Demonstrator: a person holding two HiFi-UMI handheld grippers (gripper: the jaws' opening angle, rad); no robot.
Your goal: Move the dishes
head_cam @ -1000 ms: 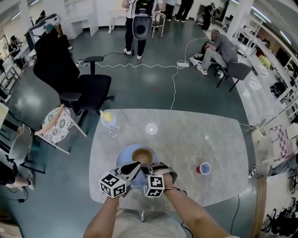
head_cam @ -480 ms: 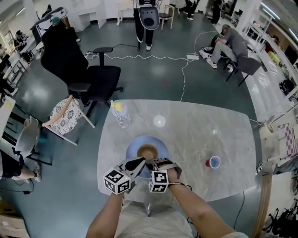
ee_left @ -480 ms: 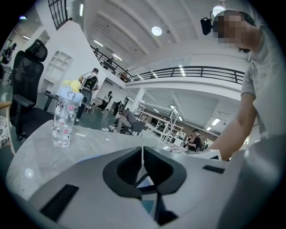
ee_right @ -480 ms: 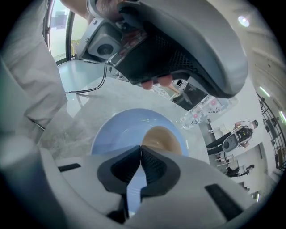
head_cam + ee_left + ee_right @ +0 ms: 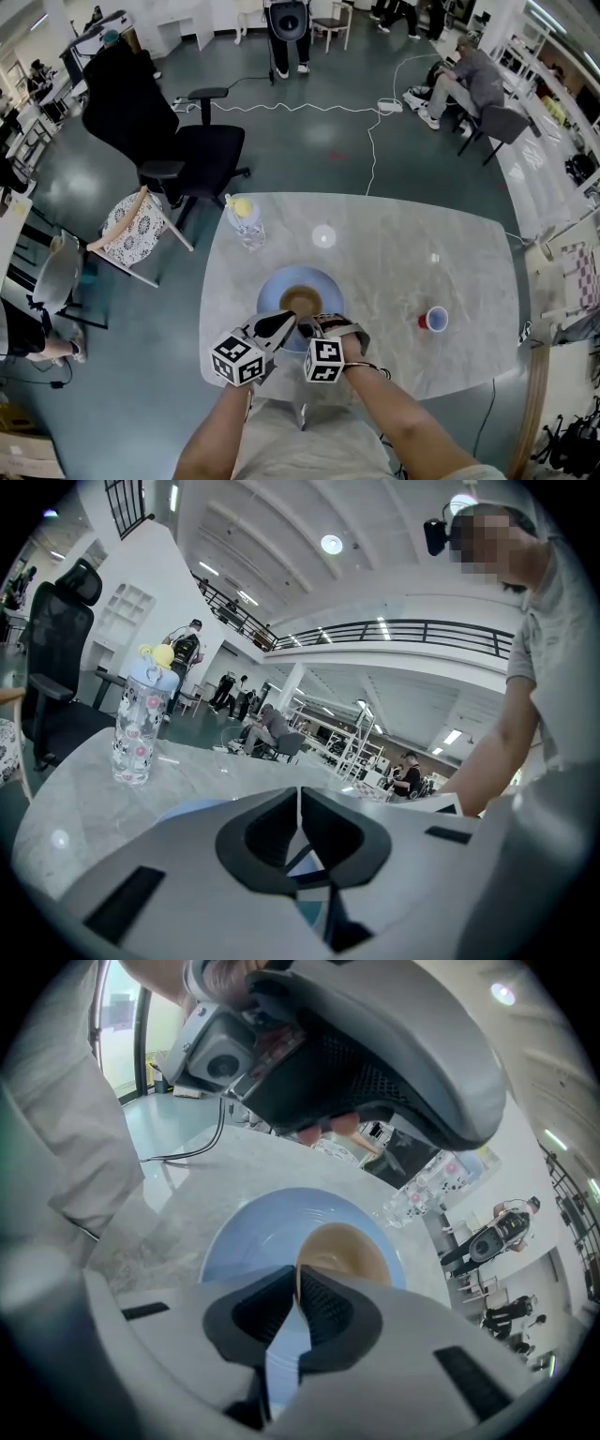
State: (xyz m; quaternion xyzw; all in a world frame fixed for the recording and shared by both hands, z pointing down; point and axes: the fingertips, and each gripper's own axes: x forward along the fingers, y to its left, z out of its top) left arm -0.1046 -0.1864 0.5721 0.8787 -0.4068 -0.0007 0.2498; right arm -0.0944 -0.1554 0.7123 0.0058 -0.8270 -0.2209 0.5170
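A blue plate point(image 5: 277, 284) lies on the marble table point(image 5: 403, 281) with a brown bowl point(image 5: 300, 300) in its middle. Both grippers reach over the plate's near side, close together. My right gripper point(image 5: 307, 324) points steeply down. In the right gripper view its jaws point(image 5: 297, 1274) meet on the near rim of the brown bowl point(image 5: 347, 1251), with the blue plate point(image 5: 253, 1241) beneath. My left gripper point(image 5: 289, 320) lies nearly level beside it. In the left gripper view its jaws point(image 5: 300, 794) are shut just above the plate point(image 5: 187, 808), and I see nothing between them.
A clear water bottle with a yellow cap point(image 5: 242, 223) stands at the table's far left corner. A red cup point(image 5: 433, 320) sits to the right. A black office chair point(image 5: 178, 141) and a patterned chair point(image 5: 131, 234) stand off the table's left side. People are far behind.
The head view has shifted, so the table sits higher and further right in the picture. Both grippers stay shut at the bowl's near side; plate and bowl have not visibly moved.
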